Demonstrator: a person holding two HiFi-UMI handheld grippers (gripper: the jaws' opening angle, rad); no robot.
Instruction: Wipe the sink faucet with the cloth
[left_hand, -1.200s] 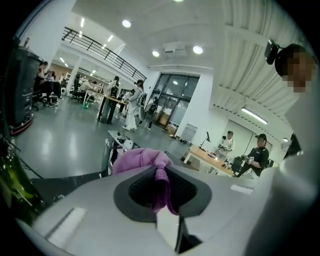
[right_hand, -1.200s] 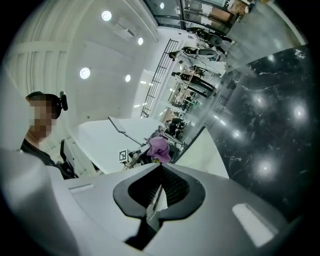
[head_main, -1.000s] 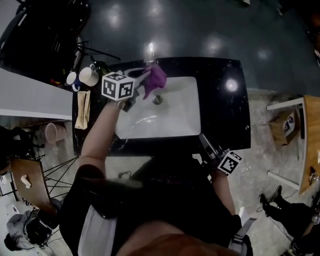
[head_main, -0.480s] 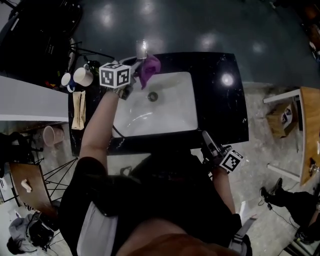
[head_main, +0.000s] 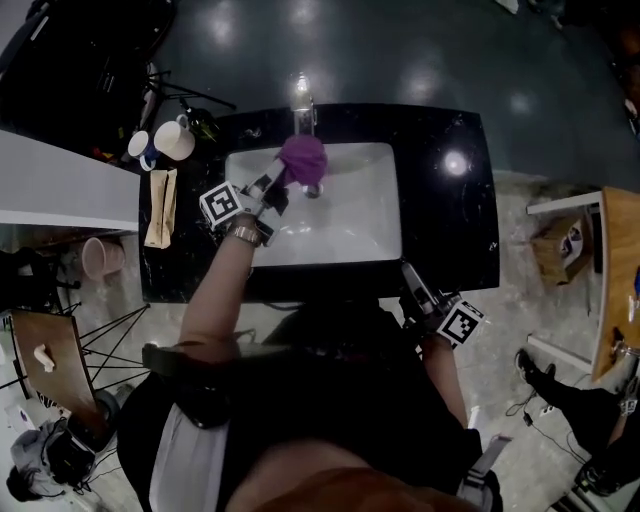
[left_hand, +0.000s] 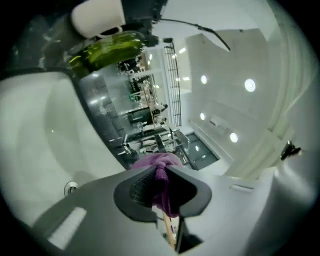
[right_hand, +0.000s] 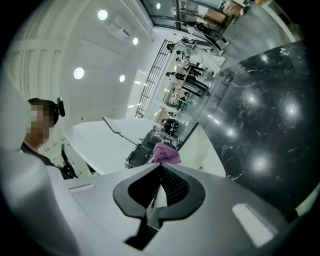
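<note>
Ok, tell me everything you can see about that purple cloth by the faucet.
The purple cloth is a small, soft, fuzzy-looking rag, bunched into a rounded wad rather than spread flat. The left gripper has its jaws clamped on a pinched fold; the bulk bulges past the tips and a strip runs back between the pads. It is held over the back of the white sink, just in front of the faucet. Whether it presses on the faucet cannot be told.

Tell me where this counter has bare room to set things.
Bare: the black counter right of the sink. Crowded: the left strip, with mugs and a brown packet, and the faucet end, where the left gripper holds the cloth.
</note>
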